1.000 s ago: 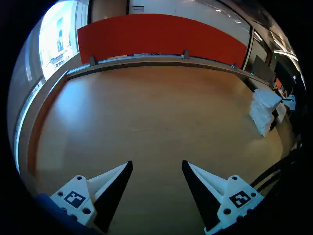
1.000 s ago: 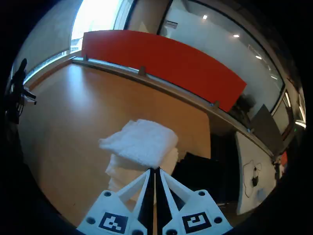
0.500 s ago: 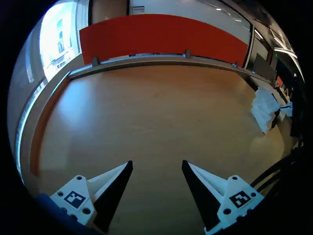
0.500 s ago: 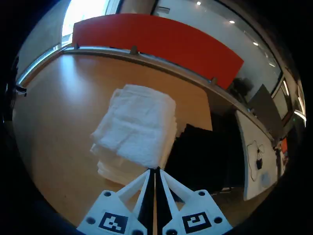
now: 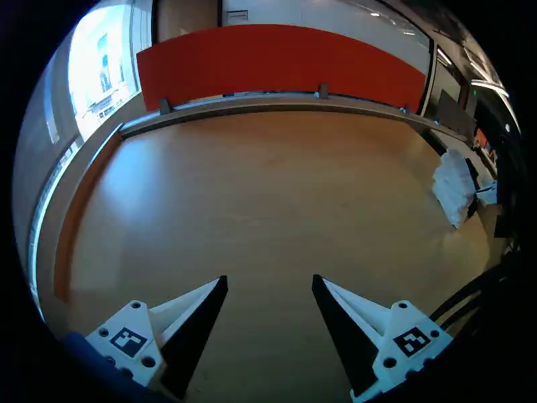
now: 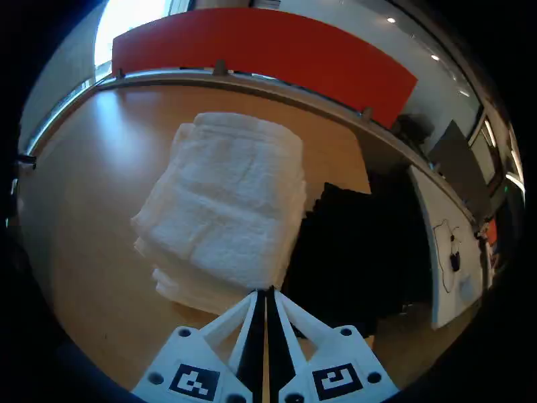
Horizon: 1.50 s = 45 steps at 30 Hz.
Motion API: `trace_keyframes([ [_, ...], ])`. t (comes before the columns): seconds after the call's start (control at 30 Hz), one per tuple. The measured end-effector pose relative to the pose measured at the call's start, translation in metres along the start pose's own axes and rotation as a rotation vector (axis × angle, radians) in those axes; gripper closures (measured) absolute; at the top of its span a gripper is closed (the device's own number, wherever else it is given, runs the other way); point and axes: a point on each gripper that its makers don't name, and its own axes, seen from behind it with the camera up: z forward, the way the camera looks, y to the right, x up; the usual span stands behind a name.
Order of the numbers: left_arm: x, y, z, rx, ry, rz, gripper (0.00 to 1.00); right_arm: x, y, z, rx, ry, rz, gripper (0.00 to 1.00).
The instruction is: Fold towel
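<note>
Now my right gripper (image 6: 266, 299) is clenched on the near corner of the folded towel (image 6: 225, 201), which sits thick and layered ahead of the tips, running from 12 toward 10 o'clock in the right gripper view. To finish this step well, I judge I should lower the bundle flat and square its layers before letting go, since a corner pinch lets the layers fan out. My left gripper (image 5: 268, 285) is released, fingers spread wide over bare table (image 5: 268, 181), so it could press the stack down. At 3 o'clock of the towel the wood ends at a dark drop (image 6: 356, 255); I want to keep clear of that edge. Open room lies toward 9 o'clock, and a red divider (image 5: 282, 60) bounds 12.
</note>
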Motion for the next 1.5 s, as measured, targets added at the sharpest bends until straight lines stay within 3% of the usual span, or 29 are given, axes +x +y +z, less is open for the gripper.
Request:
trace_keyframes([
  [0.5,-0.001,0.003,0.003,0.001,-0.008,-0.002,0.07,-0.005,-0.002,0.014,-0.005,-0.016,0.025,0.98],
  [0.8,0.002,0.003,0.004,0.0,-0.006,0.0,0.06,-0.001,-0.002,0.007,-0.019,0.009,0.024,0.96],
  [1.0,0.003,0.003,0.004,-0.003,-0.004,0.002,0.07,0.001,-0.001,-0.001,-0.028,0.022,0.024,0.88],
  [1.17,0.004,0.005,0.005,-0.007,-0.002,0.006,0.06,0.001,0.002,-0.006,-0.038,0.027,0.025,0.78],
  [1.3,0.005,0.006,0.005,-0.01,0.0,0.006,0.06,0.002,0.002,-0.011,-0.043,0.036,0.027,0.61],
  [1.43,0.006,0.006,0.006,-0.013,0.003,0.006,0.06,0.01,0.001,-0.016,-0.045,0.062,0.031,0.26],
  [1.5,0.006,0.006,0.006,-0.014,0.005,0.006,0.06,0.015,0.0,-0.018,-0.045,0.075,0.033,0.14],
])
